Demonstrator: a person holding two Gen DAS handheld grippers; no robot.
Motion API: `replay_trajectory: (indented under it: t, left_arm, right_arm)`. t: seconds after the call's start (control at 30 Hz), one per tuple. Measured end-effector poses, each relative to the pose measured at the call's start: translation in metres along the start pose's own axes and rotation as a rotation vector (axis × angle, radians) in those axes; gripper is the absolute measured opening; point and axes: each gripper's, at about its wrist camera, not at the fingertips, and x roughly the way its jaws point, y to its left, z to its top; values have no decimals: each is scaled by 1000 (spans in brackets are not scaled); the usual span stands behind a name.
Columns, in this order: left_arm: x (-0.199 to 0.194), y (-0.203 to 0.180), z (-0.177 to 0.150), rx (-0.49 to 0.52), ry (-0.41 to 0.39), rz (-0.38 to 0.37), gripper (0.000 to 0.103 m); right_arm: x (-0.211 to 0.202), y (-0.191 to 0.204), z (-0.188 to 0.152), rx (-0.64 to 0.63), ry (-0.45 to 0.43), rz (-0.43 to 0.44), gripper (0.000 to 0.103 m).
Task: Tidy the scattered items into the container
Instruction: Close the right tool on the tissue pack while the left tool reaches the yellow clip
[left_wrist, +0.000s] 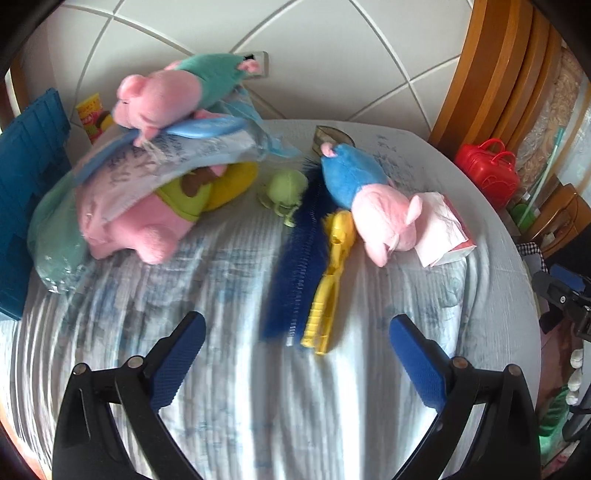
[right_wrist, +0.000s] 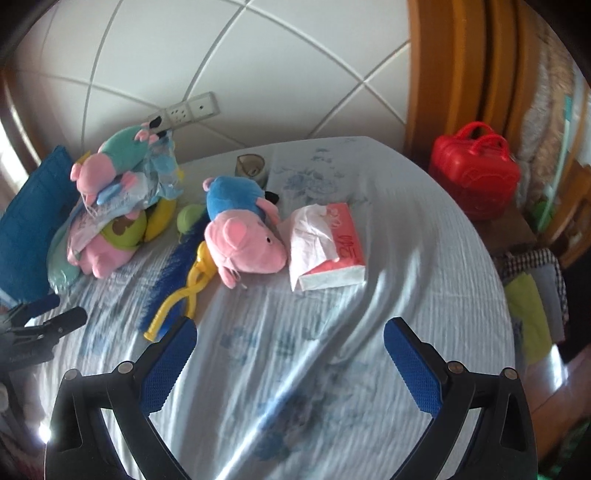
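A blue-bodied pink pig plush (left_wrist: 373, 199) (right_wrist: 240, 229) lies mid-table beside a blue brush (left_wrist: 299, 251) (right_wrist: 173, 269) and yellow plastic tongs (left_wrist: 328, 280) (right_wrist: 184, 291). A pink tissue pack (left_wrist: 443, 229) (right_wrist: 328, 247) lies to its right. At the left, a teal-bodied pig (left_wrist: 173, 92) (right_wrist: 110, 158) sits on a plastic bag (left_wrist: 166, 162) over a green-bibbed pig (left_wrist: 147, 221) (right_wrist: 107, 247). A blue crate (left_wrist: 26, 206) (right_wrist: 29, 229) stands at the far left. My left gripper (left_wrist: 295, 350) is open above the cloth, near the brush and tongs. My right gripper (right_wrist: 288, 354) is open and empty.
A small green toy (left_wrist: 286, 188) (right_wrist: 186, 218) and a tape roll (left_wrist: 332, 138) (right_wrist: 251, 166) lie behind the brush. A red plastic case (left_wrist: 487, 173) (right_wrist: 476, 177) stands off the table at the right, by a wooden door frame. A tiled wall with sockets (right_wrist: 188, 109) is behind.
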Motion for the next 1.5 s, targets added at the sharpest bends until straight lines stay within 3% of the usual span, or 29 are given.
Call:
replay_trajectory:
  t: [0.13, 0.3, 0.63, 0.73, 0.9, 1.03, 1.2, 1.33, 1.4, 1.5]
  left_arm:
    - [33, -29, 5, 5, 43, -16, 81]
    - [66, -35, 12, -3, 82, -19, 81]
    - [128, -41, 28, -4, 149, -43, 81]
    - [145, -42, 32, 10, 163, -30, 81]
    - [167, -36, 39, 18, 170, -3, 81]
    - [177, -32, 45, 30, 161, 19, 86]
    - [191, -27, 46, 20, 171, 26, 88]
    - [175, -25, 43, 9, 146, 17, 66]
    - [163, -26, 43, 20, 129, 7, 60]
    - [149, -26, 43, 35, 118, 4, 60]
  right_arm:
    - [24, -18, 8, -35, 51, 38, 103]
    - [51, -31, 17, -42, 82, 51, 97]
    - [106, -49, 35, -35, 140, 37, 97]
    - [123, -50, 38, -28, 160, 33, 87]
    - [148, -47, 48, -32, 168, 22, 87]
    - [171, -41, 56, -58, 194, -1, 98]
    - [204, -34, 55, -97, 236, -52, 100]
    - [221, -34, 49, -112, 266, -77, 89]
    - [223, -33, 46, -133, 260, -92, 87]
    - [220, -37, 47, -107, 247, -71, 87]
